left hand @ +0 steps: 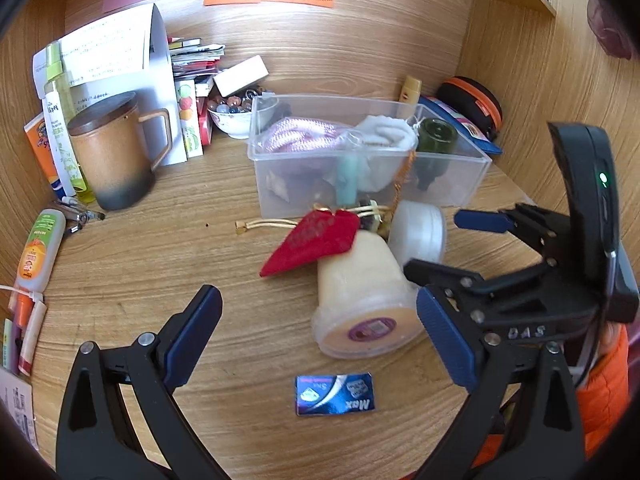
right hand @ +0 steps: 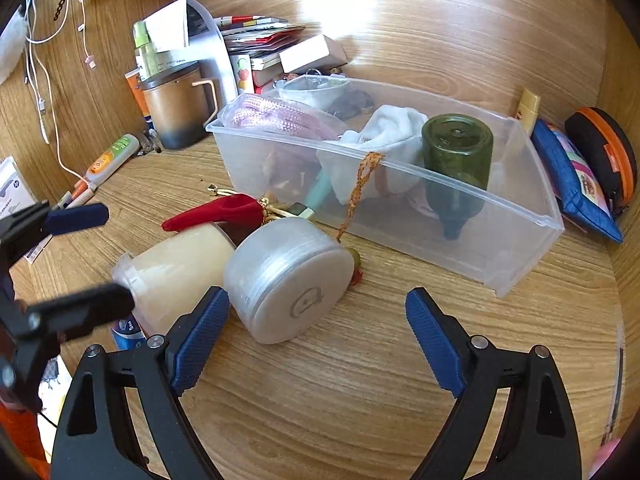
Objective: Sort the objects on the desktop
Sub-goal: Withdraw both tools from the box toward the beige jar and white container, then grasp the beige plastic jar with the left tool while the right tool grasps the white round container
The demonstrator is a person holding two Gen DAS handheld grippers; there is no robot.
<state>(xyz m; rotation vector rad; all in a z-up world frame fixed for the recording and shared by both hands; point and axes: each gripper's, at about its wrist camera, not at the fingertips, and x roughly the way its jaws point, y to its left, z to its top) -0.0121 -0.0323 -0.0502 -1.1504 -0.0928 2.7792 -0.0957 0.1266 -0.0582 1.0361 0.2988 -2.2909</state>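
We count one clear bin (right hand: 520,256), two white jars (right hand: 288,280) lying near it, one red pouch (left hand: 316,240), one blue card (left hand: 335,394); left gripper (left hand: 320,336) and right gripper (right hand: 318,332) both spread, empty.

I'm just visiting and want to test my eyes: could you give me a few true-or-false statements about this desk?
1. Both tongs, left and right, stand open and empty. True.
2. The green bottle lies on the desk beside the bin. False: it is inside the clear bin.
3. The white jar lies on its side. True.
4. The mug has no lid. False: a dark lid covers it.
5. A blue card lies flat on the desk. True.
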